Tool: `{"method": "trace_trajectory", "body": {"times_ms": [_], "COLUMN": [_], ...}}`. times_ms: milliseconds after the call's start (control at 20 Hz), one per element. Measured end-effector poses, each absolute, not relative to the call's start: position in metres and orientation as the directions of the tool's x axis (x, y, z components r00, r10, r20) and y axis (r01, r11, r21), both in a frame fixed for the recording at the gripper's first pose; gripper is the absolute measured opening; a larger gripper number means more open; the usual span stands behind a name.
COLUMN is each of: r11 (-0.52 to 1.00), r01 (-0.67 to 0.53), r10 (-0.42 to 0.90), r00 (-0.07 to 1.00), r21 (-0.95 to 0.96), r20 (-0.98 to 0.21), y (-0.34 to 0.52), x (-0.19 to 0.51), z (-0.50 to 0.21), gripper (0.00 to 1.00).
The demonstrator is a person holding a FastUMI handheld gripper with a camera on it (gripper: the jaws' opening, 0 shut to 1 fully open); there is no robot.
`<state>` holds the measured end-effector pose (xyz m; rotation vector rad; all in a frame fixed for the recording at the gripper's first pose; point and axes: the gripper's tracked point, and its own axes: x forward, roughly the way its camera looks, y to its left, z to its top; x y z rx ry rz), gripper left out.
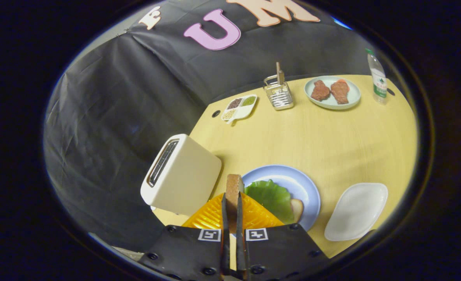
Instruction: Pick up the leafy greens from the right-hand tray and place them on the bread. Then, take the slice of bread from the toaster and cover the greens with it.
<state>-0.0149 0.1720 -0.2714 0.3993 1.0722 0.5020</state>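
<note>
Pinching an upright bread slice [233,191] edge-on, brown crust, jaws pressed on both faces, crinkled green lettuce leaf [270,197] over bread on round blue plate [300,183], boxy cream toaster [181,175] beside it

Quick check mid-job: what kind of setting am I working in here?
Likely a staged kitchen tabletop in a recording booth. A toaster, a blue plate with greens on bread, and a plate of meat sit on a wooden table. The gripper is shut on a bread slice.

A staged booth kitchen — black cloth wall [129,101] behind a wooden table [312,144] with toaster [179,175] and plates.
</note>
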Motion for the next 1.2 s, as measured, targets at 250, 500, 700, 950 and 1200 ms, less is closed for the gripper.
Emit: {"method": "trace_trajectory", "body": {"times_ms": [250, 500, 700, 950, 1200], "r11": [0.838, 0.857, 0.878, 0.883, 0.885], "r01": [-0.146, -0.105, -0.120, -0.129, -0.120], "r10": [0.538, 0.504, 0.476, 0.468, 0.462], "r00": [0.384, 0.378, 0.336, 0.319, 0.345], "r21": [0.526, 0.505, 0.464, 0.452, 0.450], "r20": [-0.750, -0.777, -0.813, -0.824, -0.817], "y": [0.153, 0.130, 0.117, 0.115, 0.110], "x": [-0.017, -0.022, -0.033, -0.039, -0.036], "z": [-0.293, -0.308, -0.326, -0.331, -0.325], "gripper": [0.09, 0.24, 0.33, 0.50, 0.78]}}
